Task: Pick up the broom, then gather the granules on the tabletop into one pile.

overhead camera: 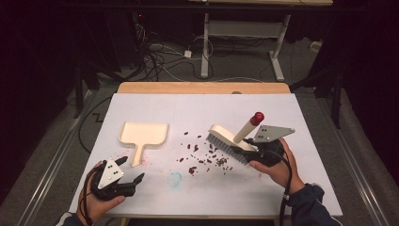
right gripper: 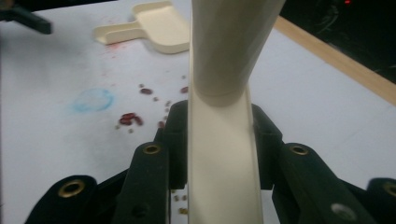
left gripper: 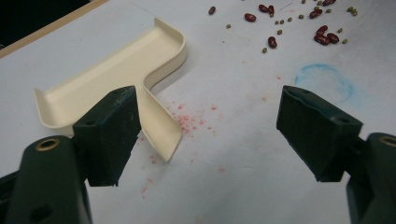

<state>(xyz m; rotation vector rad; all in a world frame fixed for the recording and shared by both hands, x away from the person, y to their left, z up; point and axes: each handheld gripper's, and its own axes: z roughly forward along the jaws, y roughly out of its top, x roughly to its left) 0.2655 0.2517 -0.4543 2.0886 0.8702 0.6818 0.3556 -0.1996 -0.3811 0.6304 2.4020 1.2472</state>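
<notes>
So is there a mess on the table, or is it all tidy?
There is a mess. Red beans and tiny green ones lie scattered across the white table, between the dustpan and the brush. Pink speckles by the dustpan's handle and a smudged blue ring also mark the surface.

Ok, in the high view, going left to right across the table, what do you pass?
Left gripper, open, at the near left edge → cream dustpan → faint blue smudge → scattered red beans → brush with its red-tipped handle, held in the right gripper.
</notes>
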